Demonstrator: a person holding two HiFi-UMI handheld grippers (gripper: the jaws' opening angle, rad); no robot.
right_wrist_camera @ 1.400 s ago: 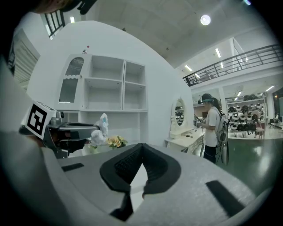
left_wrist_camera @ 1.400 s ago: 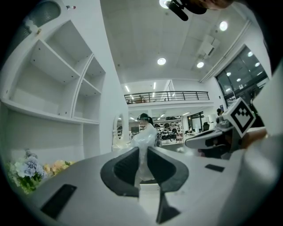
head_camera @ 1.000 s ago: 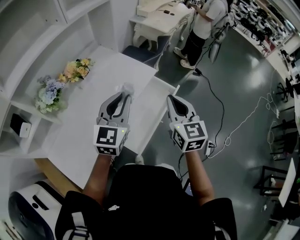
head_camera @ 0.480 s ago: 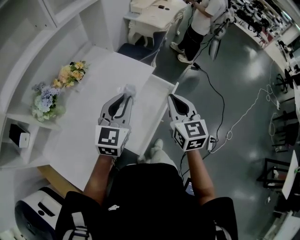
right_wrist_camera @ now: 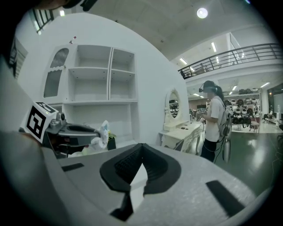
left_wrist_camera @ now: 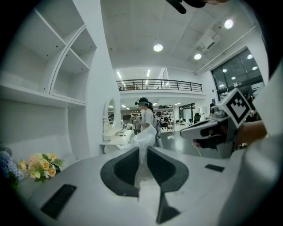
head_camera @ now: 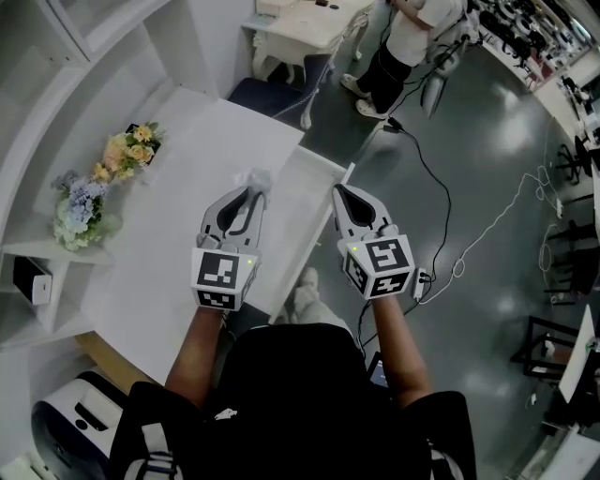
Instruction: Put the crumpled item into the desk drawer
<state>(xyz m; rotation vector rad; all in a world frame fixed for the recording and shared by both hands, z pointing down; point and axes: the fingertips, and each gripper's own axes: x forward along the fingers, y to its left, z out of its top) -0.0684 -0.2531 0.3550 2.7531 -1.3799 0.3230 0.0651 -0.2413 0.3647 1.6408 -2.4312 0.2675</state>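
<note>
The crumpled item (head_camera: 255, 177) is a white, thin, plastic-looking wad. My left gripper (head_camera: 252, 191) is shut on it and holds it over the right edge of the white desk (head_camera: 178, 216), right beside the open drawer (head_camera: 300, 225). In the left gripper view the crumpled item (left_wrist_camera: 143, 142) stands up between the dark pads (left_wrist_camera: 126, 165) of the left gripper (left_wrist_camera: 142, 151). My right gripper (head_camera: 338, 191) hangs over the drawer's right rim, shut and empty; in its own view the right gripper (right_wrist_camera: 141, 146) has its tips touching. The left gripper (right_wrist_camera: 73, 130) with the crumpled item (right_wrist_camera: 101, 132) shows there too.
A bunch of flowers (head_camera: 94, 178) lies at the desk's left by white shelves (head_camera: 37, 272). A person (head_camera: 403, 47) stands beyond at a cream vanity table (head_camera: 300, 19). A dark chair (head_camera: 258, 94) sits behind the desk. Cables (head_camera: 441, 216) run over the grey floor.
Both grippers keep their state and the left still grips the item. The desk and flowers slid up and left in view, and a shoe has come into view below the drawer.
</note>
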